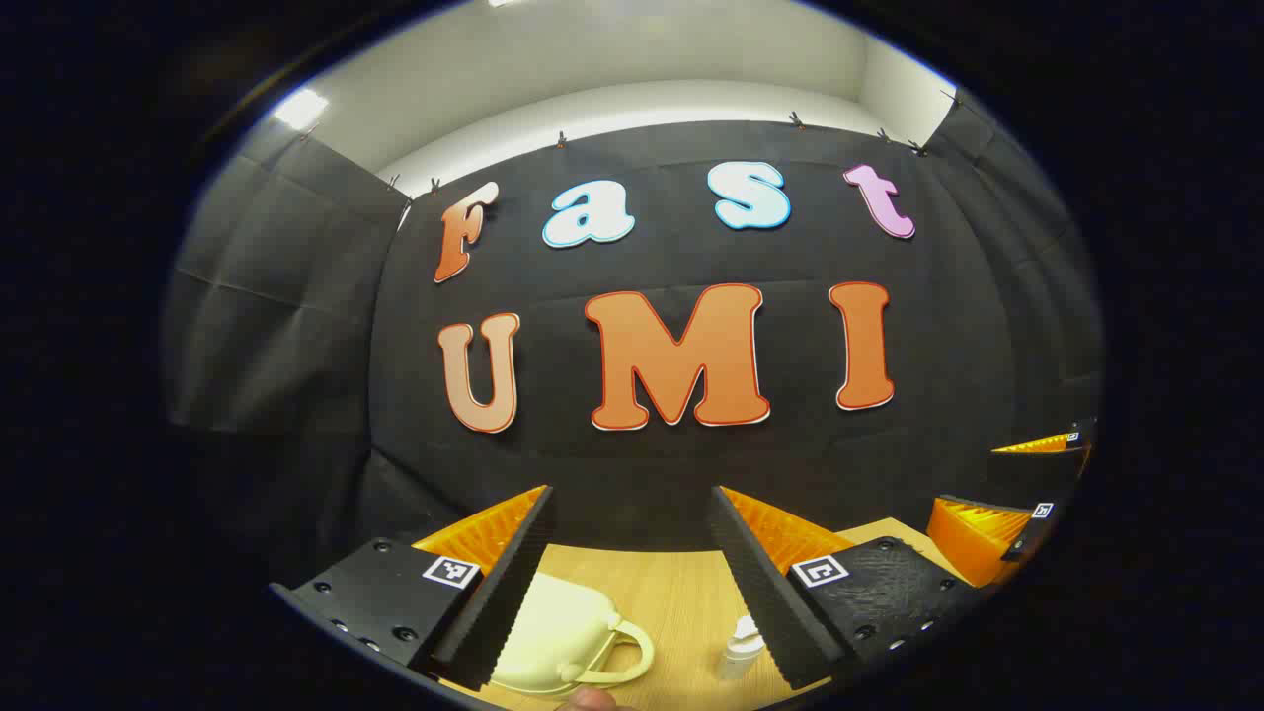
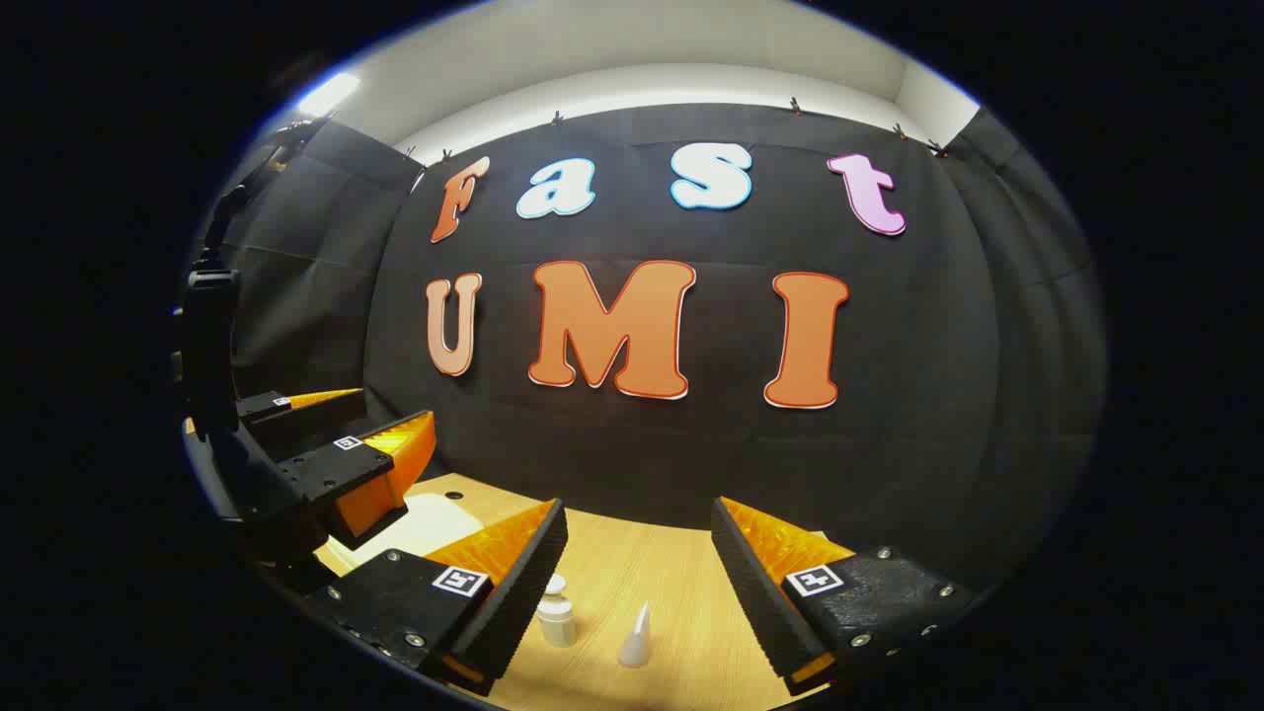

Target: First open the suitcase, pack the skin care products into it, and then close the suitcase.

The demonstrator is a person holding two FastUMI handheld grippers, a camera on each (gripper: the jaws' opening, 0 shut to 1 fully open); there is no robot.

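The suitcase (image 1: 558, 637) is a small pale-cream case with a curved carry handle, lying closed on the light wooden table (image 1: 671, 592) below the left gripper (image 1: 632, 583), whose fingers stand wide apart and hold nothing. A small white pump bottle (image 1: 741, 647) stands just right of the case; in the right gripper view, a white bottle (image 2: 556, 612) and a white cone-shaped tube (image 2: 635, 637) stand upright between the spread, empty fingers of the right gripper (image 2: 637, 592). Black cloth walls (image 2: 987, 395) enclose the table, with a white wall above.
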